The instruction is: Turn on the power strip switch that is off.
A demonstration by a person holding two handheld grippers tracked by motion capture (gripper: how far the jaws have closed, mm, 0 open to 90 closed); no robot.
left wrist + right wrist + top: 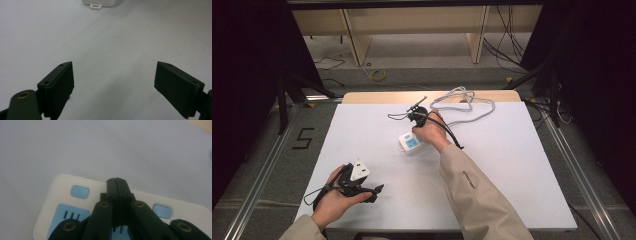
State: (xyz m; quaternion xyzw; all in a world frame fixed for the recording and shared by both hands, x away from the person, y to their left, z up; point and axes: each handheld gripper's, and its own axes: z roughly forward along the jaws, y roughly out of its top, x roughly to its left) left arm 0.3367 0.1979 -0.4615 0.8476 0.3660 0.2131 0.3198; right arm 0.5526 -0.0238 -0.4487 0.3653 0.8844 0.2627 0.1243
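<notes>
Two grippers are working over a white table [512, 165] in the high view. The right gripper [414, 116] is hovering at a white power strip [411, 143] near the table's middle, slightly toward the far edge, with the right hand [432, 131] covering part of the strip. A grey cord [472, 107] is looping from there to the far edge, lying partly on the bare wooden strip beyond the white sheet. The left gripper [373, 191] is resting near the front left corner, held in the left hand [334, 200], well apart from the strip. Wide bare surface is lying open to the right and across the front.

From the left gripper view, its jaws are standing far apart with nothing between them, pointing over bare white surface. The strip's end [99, 3] is showing at the top edge, well ahead.

From the right gripper view, the jaws are pressed together, gripping nothing, their tips sitting over the strip's top face [60, 187] between two pale blue buttons [80, 191]. A small red light is glowing beside the left button. Open table is stretching beyond the strip's far edge.
</notes>
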